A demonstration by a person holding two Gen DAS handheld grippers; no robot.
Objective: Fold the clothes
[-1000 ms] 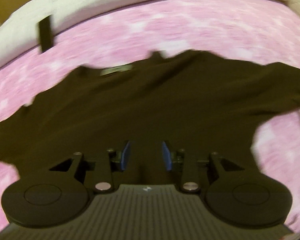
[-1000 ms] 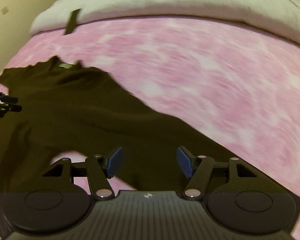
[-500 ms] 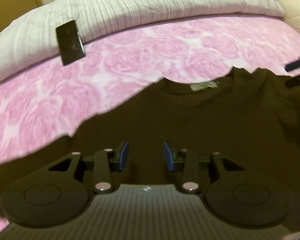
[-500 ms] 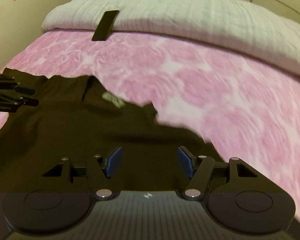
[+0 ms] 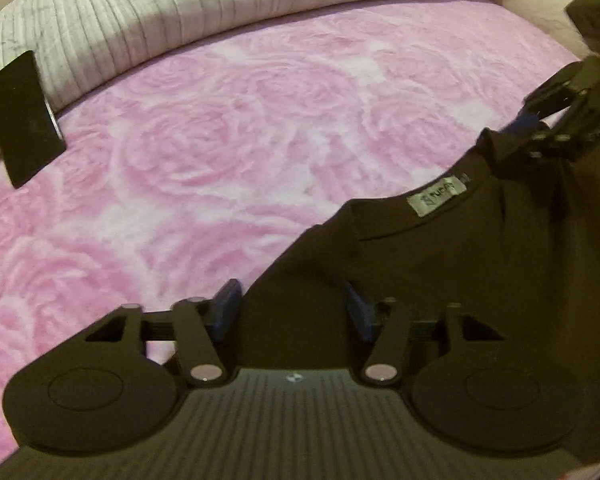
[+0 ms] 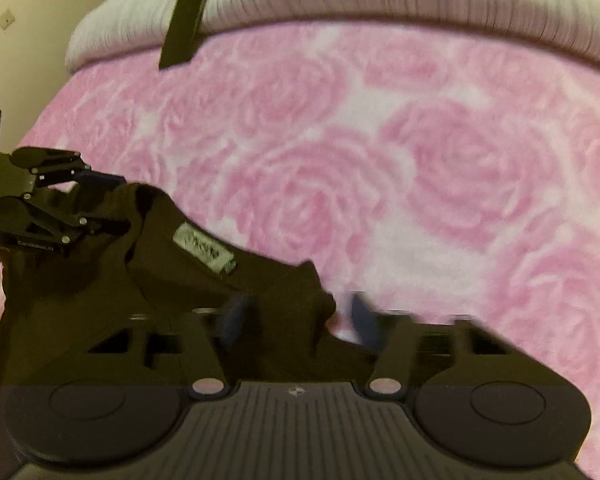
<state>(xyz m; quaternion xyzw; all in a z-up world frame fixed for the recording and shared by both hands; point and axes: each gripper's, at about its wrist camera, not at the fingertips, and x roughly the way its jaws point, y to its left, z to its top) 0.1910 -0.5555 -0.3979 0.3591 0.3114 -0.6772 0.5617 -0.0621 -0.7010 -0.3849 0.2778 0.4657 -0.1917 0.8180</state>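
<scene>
- I've got a dark T-shirt (image 5: 452, 264) lying on the pink rose-print blanket (image 5: 228, 128), neck end pointing away from me toward the white ribbed duvet (image 5: 220, 12) at the far side.
- The grey neck label (image 5: 438, 197) sits between my two claws, so the collar line runs crosswise, from one claw to the other.
- Left gripper (image 5: 292, 312): its jaws are closing, with the shirt's left shoulder edge between the blue pads (image 5: 226, 306). In its own view there's a gap on either side of the cloth, so I don't count it as pinched yet.
- Right gripper (image 6: 300, 318): its jaws are closing too, with the right shoulder corner bunched up between them. That view is blurred, and I can't tell if the pads press the fabric.
- Each claw shows at the edge of the other's camera, both at the shoulder line, either side of the collar.
- What the coming move turns on, as I read it: the shirt's long axis runs from the collar back toward me and under the rigs, so most of the body lies behind the claws. Folding would mean carrying both shoulders along that axis, evenly.
- A black phone (image 5: 22, 116) lies at the duvet's edge, well apart from the shirt.
</scene>
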